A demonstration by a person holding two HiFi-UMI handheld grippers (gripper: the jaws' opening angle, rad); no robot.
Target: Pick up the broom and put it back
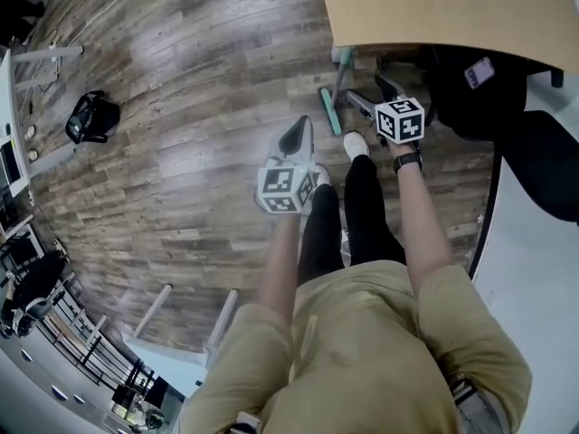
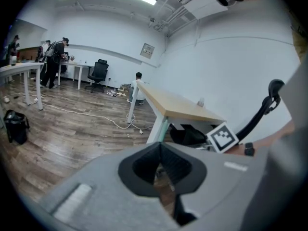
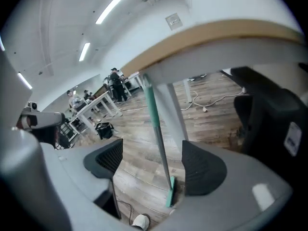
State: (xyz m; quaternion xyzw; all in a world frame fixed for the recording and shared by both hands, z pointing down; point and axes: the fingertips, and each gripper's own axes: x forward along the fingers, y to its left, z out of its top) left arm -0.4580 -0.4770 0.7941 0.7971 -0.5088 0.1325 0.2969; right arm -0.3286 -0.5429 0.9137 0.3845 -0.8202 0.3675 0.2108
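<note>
my right tool sits upper right of centre in the head view, just below the edge of the bench; in the right gripper view its jaws are released and stand wide apart, and the broom shows in the gap between them, with neither pad touching it; the broom stands tilted, its green upper handle leaning on the bench edge near the top of that frame and its green head down on the wooden floor at bottom centre; in the head view the broom's head lies on the floor just left of the right tool, under the bench edge; my left tool hangs at the middle of the head view, apart from the broom; in the left gripper view its jaws are clenched together on nothing; a black bag sits on the floor at the far left of the head view
</note>
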